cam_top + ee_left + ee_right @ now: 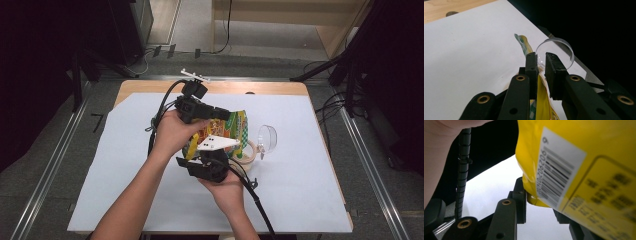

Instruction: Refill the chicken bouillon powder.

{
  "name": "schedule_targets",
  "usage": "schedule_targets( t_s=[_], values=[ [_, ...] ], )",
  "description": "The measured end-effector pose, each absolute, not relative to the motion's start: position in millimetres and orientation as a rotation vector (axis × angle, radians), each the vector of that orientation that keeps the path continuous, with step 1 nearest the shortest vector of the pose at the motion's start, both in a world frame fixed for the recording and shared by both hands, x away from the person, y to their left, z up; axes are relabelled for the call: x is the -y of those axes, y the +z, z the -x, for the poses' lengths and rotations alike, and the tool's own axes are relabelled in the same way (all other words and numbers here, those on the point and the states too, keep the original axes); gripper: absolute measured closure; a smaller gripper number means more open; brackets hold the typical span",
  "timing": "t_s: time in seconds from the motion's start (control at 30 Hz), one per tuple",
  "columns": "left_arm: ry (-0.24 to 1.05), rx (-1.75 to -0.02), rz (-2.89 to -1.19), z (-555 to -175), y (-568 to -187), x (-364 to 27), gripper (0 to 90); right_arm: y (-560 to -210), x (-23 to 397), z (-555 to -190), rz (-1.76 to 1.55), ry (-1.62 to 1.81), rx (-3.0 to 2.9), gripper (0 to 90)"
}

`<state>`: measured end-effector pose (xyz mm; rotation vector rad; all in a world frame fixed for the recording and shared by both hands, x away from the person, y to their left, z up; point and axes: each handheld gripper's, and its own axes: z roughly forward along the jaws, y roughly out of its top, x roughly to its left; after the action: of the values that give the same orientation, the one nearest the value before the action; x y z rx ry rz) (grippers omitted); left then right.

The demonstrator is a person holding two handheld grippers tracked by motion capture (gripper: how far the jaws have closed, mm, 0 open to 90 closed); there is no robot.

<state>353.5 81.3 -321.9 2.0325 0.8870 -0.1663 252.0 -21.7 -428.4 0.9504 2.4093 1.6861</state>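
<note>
— Packet first: where is the snack bag [227,131] right now?

— Held up over the white sheet [300,190], near the middle of the table [150,87], between the two hands. The left gripper [223,115] has its jaws drawn narrow on the bag's upper edge; in the left gripper view the yellow film [540,100] runs up between the two black jaws. A clear plastic cup [268,138] lies on its side just beyond, and a roll of tape [248,156] sits under the bag.

— And the right gripper [207,162]?

— It comes in from below. In the right gripper view the bag's barcode corner [554,180] sits at the jaws, and one jaw touches it. The other jaw is hidden behind the bag, so I cannot tell whether it has closed.

— How will the bag handle?

— Light, I'd judge, and soft. The film looks glossy, so likely slippery, and it crumples rather than holds shape. Contents may crush. Best hold is the flat sealed edge, not the puffed middle.
</note>
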Motion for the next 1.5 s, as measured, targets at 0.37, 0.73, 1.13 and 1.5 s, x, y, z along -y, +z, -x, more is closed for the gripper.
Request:
schedule_targets(
  t_s=[0.37,0.73,1.13,1.5],
  values=[
    [-0.141,-0.885,-2.025,-356.6,-323.2,-76.6,80.9,-429.9,27.1,-258.8,-0.955,1.676,-2.419,68.6],
    [-0.124,-0.888,-2.018,-356.6,-321.6,-79.2,80.9,-428.9,25.5,-261.2,-0.954,1.679,-2.420,68.5],
    [-0.125,-0.904,-2.012,-363.4,-315.9,-82.3,80.8,-422.9,23.8,-267.2,-0.943,1.680,-2.429,68.5],
    [-0.148,-0.922,-2.015,-368.9,-316.3,-81.8,80.8,-420.7,23.7,-270.2,-0.949,1.679,-2.432,68.3]
  ],
)
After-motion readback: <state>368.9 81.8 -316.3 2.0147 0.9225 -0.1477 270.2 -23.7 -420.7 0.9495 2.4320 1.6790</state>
